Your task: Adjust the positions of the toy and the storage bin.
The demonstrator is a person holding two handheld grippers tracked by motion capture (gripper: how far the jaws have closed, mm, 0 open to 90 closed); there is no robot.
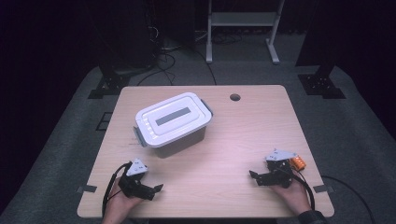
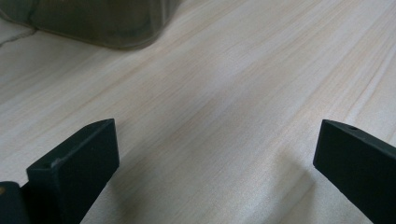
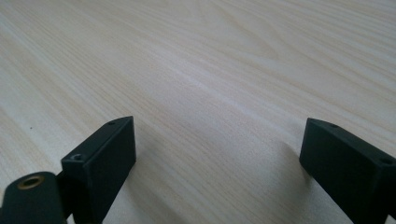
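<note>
A grey storage box with a white clip-on lid stands left of the table's middle, its lid on. My left gripper rests low at the front left of the table, held in a hand, its jaws wide apart over bare wood. The box's lower corner shows at the top left of the left gripper view. My right gripper sits at the front right, also in a hand, open with nothing between its jaws. Both grippers point toward the table's middle.
The light wooden table has a round cable hole near its far edge. An orange part sits on the right gripper's body. Black stands, cables and a white frame stand on the grey carpet beyond.
</note>
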